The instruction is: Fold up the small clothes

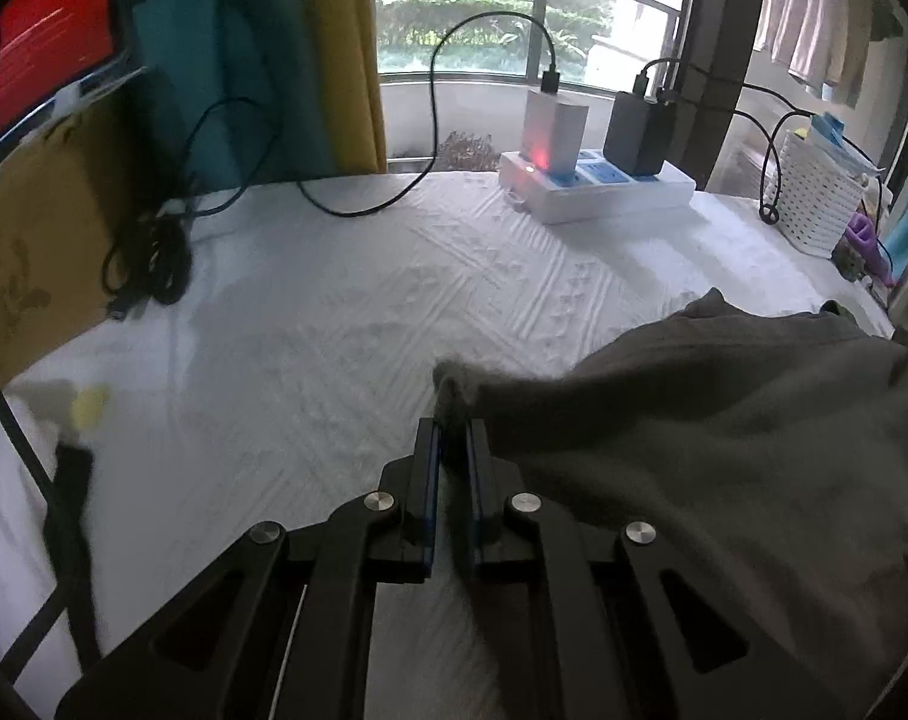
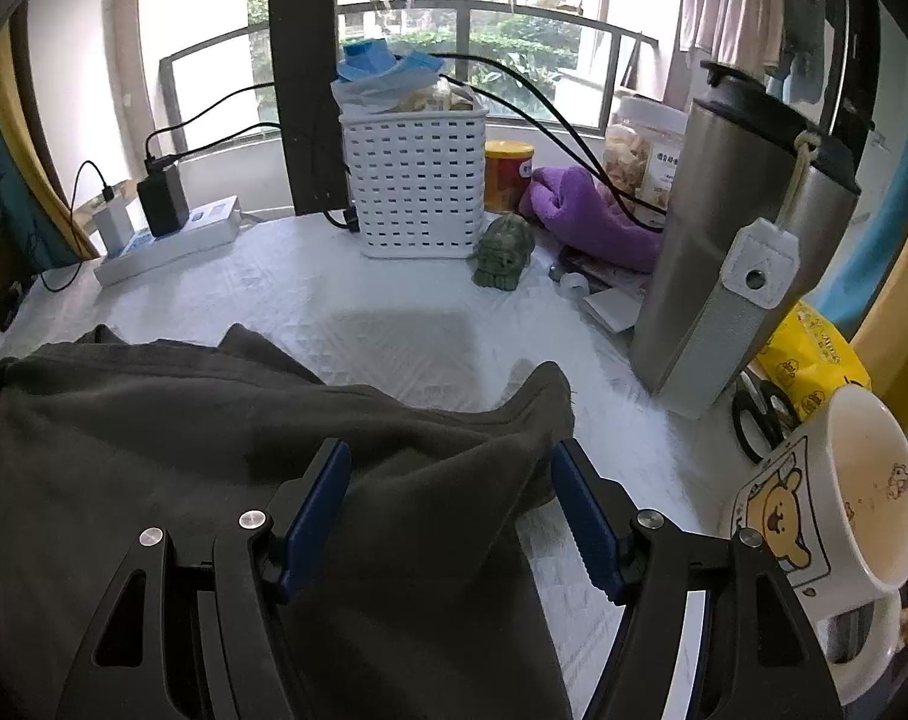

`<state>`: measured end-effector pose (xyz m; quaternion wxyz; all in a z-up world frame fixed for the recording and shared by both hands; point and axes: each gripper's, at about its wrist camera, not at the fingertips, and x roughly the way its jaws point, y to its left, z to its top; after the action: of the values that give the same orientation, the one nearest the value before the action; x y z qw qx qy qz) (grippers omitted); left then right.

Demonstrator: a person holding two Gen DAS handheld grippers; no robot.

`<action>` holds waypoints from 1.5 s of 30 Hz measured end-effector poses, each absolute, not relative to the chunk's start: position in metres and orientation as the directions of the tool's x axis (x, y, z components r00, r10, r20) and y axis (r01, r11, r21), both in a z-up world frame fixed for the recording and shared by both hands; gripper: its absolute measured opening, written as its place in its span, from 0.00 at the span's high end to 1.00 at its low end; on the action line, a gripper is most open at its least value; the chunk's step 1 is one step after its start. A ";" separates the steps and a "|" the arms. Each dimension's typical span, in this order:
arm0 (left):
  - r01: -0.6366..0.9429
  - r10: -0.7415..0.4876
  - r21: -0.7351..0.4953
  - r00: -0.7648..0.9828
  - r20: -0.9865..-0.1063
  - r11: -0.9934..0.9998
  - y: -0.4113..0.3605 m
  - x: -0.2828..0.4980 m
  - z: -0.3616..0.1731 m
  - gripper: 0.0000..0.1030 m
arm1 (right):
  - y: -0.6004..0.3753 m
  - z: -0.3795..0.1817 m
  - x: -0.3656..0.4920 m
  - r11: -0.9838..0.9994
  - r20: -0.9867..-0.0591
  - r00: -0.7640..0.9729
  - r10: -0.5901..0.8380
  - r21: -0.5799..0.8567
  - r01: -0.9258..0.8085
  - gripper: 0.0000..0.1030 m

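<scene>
A dark grey garment lies on the white textured table cover, spreading to the right in the left wrist view. My left gripper is shut on a corner of the garment, which sticks up between the blue-padded fingers. In the right wrist view the same garment covers the lower left. My right gripper is open, its jaws wide apart, above the garment's right edge, with a fold of cloth lying between the fingers.
A white power strip with chargers and black cables sits at the back. A white basket, green figurine, purple cloth, steel tumbler, scissors and a cartoon mug crowd the right side.
</scene>
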<state>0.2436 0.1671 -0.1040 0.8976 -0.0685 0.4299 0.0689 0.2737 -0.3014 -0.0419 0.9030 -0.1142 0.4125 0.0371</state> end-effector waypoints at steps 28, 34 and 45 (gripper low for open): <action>-0.117 -0.050 -0.188 0.709 -0.703 0.975 0.124 0.104 -0.069 0.46 | -0.341 -0.011 0.147 0.977 -0.704 0.706 -0.084 -0.196 -0.079 0.30; -0.096 -0.069 -0.196 0.715 -0.695 0.976 0.113 0.083 -0.073 0.46 | -0.350 -0.013 0.119 0.979 -0.703 0.705 -0.094 -0.192 -0.061 0.30; -0.058 -0.092 -0.192 0.721 -0.686 0.980 0.095 0.053 -0.073 0.43 | -0.356 -0.020 0.082 0.987 -0.707 0.704 -0.066 -0.151 -0.060 0.30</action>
<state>0.0528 0.0946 -0.0732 0.9223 -0.1003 0.3732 -0.0091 0.0815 -0.3556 -0.0196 0.9194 -0.0814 0.3849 -0.0016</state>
